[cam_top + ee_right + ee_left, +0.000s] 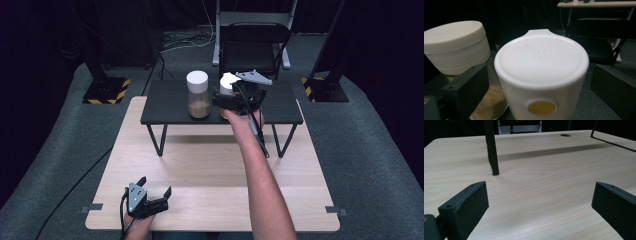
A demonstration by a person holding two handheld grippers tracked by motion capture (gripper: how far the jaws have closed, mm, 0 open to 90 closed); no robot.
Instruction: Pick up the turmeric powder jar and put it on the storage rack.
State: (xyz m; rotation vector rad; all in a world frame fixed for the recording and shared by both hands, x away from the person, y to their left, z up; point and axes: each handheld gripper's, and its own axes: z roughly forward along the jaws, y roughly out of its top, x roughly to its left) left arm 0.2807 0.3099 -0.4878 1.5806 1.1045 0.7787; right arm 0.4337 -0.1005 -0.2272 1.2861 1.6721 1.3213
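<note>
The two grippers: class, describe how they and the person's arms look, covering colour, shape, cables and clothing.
Both the left gripper and the right gripper are black, each topped by a grey three-cornered plate and trailing a black cable. Each has two flat, block-like black jaws. The forearms are bare, with no sleeves in sight.

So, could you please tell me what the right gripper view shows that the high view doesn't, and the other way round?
Right gripper view alone: a yellow oval button on the white container's front, small raised dots on its lid, and a spout lip at its far edge.

High view alone: the left gripper open over the wooden table, the black shelf's hairpin legs, and a folding chair.

Both: the white-lidded jar holding brown powder beside that container, which stands between the open right gripper's jaws.
</note>
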